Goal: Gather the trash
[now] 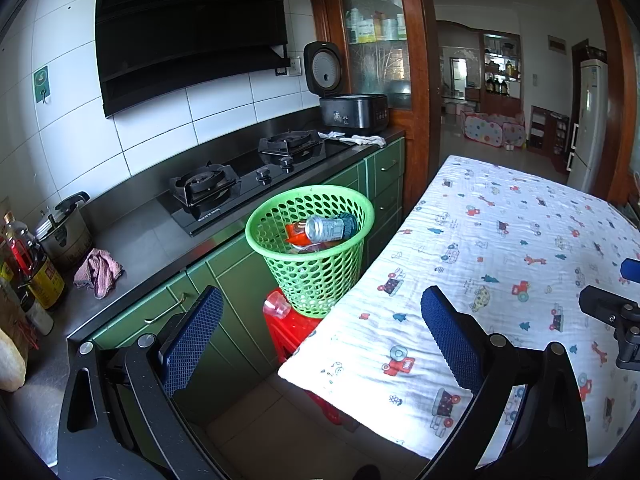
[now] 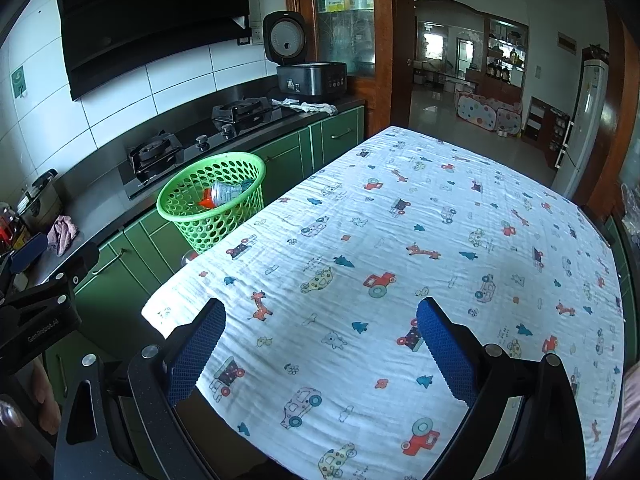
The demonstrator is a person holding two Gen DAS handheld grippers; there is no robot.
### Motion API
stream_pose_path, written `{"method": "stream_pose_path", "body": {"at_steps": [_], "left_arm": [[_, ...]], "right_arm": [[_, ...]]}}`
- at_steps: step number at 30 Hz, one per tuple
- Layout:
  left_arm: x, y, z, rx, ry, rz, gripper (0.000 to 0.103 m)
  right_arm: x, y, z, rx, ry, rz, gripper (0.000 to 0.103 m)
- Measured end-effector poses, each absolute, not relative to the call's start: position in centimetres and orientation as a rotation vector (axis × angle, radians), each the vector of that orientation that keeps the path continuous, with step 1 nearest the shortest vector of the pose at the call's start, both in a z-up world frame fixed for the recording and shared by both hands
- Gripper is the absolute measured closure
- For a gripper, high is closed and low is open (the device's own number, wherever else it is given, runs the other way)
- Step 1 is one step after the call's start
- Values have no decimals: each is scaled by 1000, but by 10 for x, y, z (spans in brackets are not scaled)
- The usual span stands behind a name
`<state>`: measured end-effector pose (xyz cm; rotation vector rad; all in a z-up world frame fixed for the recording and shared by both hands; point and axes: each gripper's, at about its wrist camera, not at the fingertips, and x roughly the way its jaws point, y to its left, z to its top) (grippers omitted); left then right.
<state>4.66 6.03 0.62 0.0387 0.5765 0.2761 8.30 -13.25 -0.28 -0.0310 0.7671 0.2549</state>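
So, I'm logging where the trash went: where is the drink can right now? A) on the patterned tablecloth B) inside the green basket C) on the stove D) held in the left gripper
B: the can lies in the green basket beside an orange wrapper.

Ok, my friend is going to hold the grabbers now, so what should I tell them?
Left gripper: open, holding nothing, by the table's near corner.
Right gripper: open, holding nothing, over the table.
Green basket sits on the red stool between the counter and the table.
Done: a can and an orange wrapper lie in the basket. No trash shows on the tablecloth.
Left: a clear plastic cup lies on the stool beside the basket; it probably goes in next.
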Motion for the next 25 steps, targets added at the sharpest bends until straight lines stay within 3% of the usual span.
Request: {"method": "stream_pose_path", "body": {"at_steps": [25], "left_arm": [[49, 62, 1, 25, 604, 254, 5]], "right_arm": [[83, -132, -9, -38, 777, 268, 10]]}}
